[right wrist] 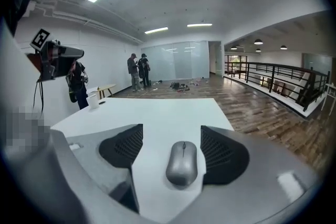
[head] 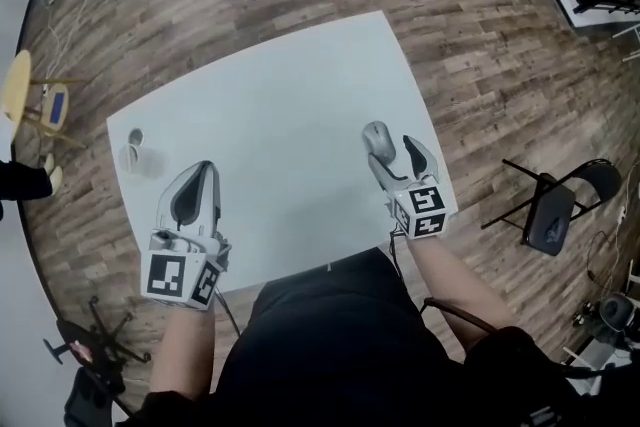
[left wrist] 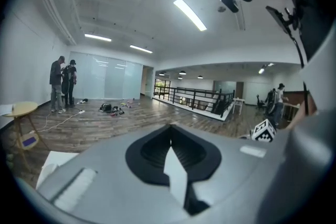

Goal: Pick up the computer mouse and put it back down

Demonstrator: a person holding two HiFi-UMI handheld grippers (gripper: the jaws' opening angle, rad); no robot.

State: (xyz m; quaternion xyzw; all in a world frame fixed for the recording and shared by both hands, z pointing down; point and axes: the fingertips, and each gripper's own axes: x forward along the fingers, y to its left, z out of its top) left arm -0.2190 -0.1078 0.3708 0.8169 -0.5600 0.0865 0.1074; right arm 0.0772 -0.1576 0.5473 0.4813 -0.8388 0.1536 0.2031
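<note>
What seems a cup [head: 133,155] stands on the worktop [head: 280,85], well apart from the mouse [right wrist: 182,163]. The right claw [head: 392,147], tilted down, is wide around the mouse. The left claw [head: 199,170] is closed and empty.

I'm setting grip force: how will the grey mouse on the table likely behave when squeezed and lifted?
The mouse looks like a smooth hard shell, so probably stiff and light. Its rounded, tapering sides might slip between the right tool's ribbed pads. Lying flat on the table, it would likely slide, not roll.
</note>
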